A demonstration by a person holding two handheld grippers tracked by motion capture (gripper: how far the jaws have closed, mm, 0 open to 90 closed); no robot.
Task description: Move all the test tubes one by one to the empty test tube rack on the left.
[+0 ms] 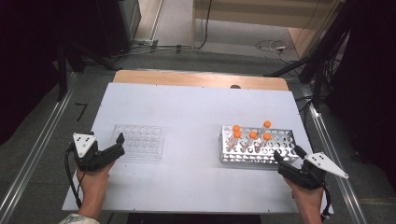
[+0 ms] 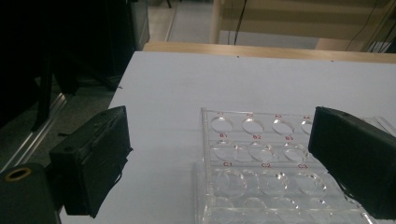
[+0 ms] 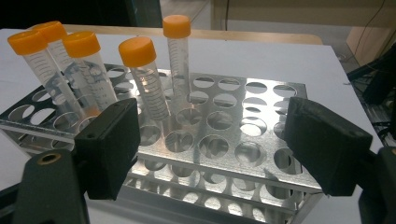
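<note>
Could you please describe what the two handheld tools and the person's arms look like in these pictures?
Each tool is matte black with two blocky rectangular jaws. The left tool and the right tool each carry a pale grey three-cornered plate with small dark dots on top. A black cable trails from each, looping down beside the wrist. The person's hands are bare; a patterned, camouflage-like sleeve cuff shows at the left forearm.

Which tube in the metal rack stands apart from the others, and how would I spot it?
On the white table, find the metal rack at the right. Five orange-capped tubes stand in it; the lone tube sits farthest back and right, upright, while the other four cluster and lean.
</note>
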